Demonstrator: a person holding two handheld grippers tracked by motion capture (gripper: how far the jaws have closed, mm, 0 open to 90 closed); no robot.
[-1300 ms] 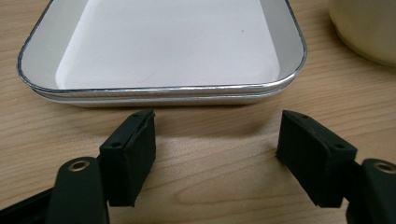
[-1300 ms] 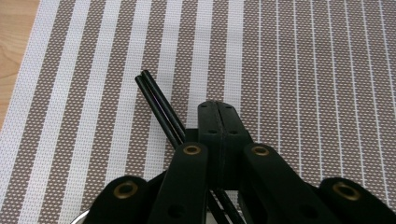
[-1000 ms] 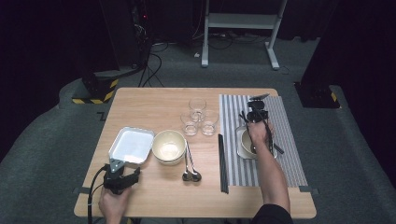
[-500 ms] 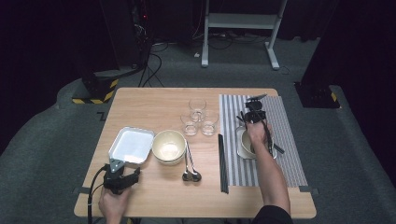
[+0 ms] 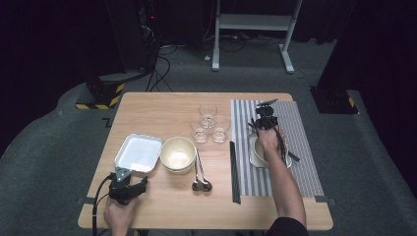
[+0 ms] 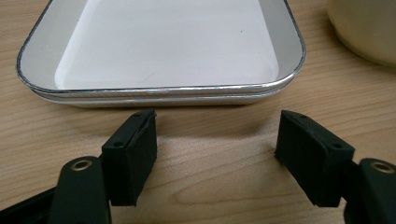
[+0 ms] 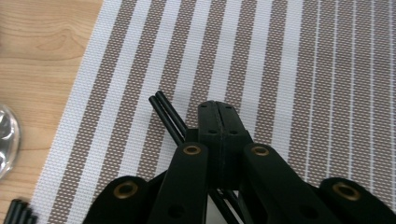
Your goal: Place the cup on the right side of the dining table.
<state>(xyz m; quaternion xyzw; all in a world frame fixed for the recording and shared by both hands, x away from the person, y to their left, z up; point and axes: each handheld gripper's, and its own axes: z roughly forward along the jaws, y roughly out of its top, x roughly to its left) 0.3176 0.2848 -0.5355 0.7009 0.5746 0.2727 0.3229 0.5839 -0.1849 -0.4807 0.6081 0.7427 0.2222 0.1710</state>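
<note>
Right gripper view: right tongs [image 7: 218, 112] pressed together on a pair of black chopsticks [image 7: 167, 114], whose tips jut toward the upper left of the frame, long axis slanting back under the jaws, above the striped placemat [image 7: 299, 70]. High view: this hand hovers over the mat, right of centre; left tongs [image 6: 215, 140] spread, empty, just below the white tray [image 6: 163, 46] on the worktop [image 6: 210, 186].

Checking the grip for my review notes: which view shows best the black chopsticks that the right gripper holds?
The right gripper view: the right gripper is shut on the black chopsticks, whose tips jut out over the striped mat. The high view shows them as thin lines beside the hand.
</note>
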